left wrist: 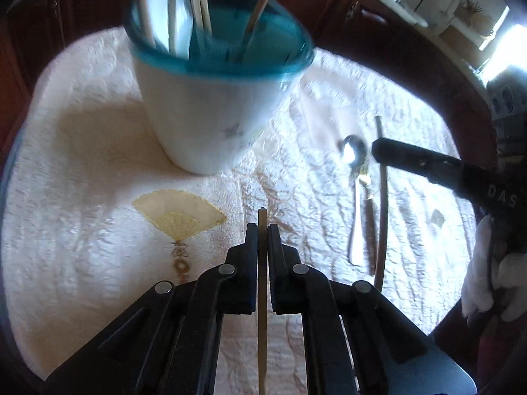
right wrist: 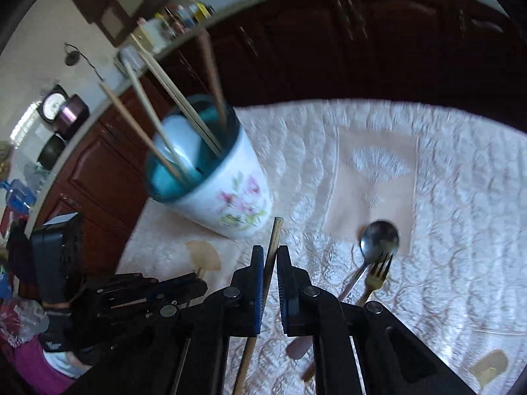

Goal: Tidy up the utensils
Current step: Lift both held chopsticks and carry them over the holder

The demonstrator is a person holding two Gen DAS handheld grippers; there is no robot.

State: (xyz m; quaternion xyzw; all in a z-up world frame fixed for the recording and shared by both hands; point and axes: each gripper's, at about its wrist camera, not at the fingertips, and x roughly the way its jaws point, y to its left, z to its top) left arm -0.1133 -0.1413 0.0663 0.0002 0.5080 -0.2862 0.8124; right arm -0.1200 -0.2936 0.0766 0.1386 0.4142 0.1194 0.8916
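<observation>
Left wrist – left gripper [left wrist: 262, 230] clamping chopstick [left wrist: 262, 283], cup [left wrist: 210, 112] ahead

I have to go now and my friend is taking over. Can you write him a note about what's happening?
Left hand-held gripper: shut on a chopstick.
Right hand-held gripper: shut on another chopstick.
Cup: stands on the tablecloth, already holding several chopsticks and a white utensil.
Still lying on the cloth: spoon and fork, side by side.
Left to do: drop both held chopsticks into the cup, then probably the spoon and fork.
</observation>
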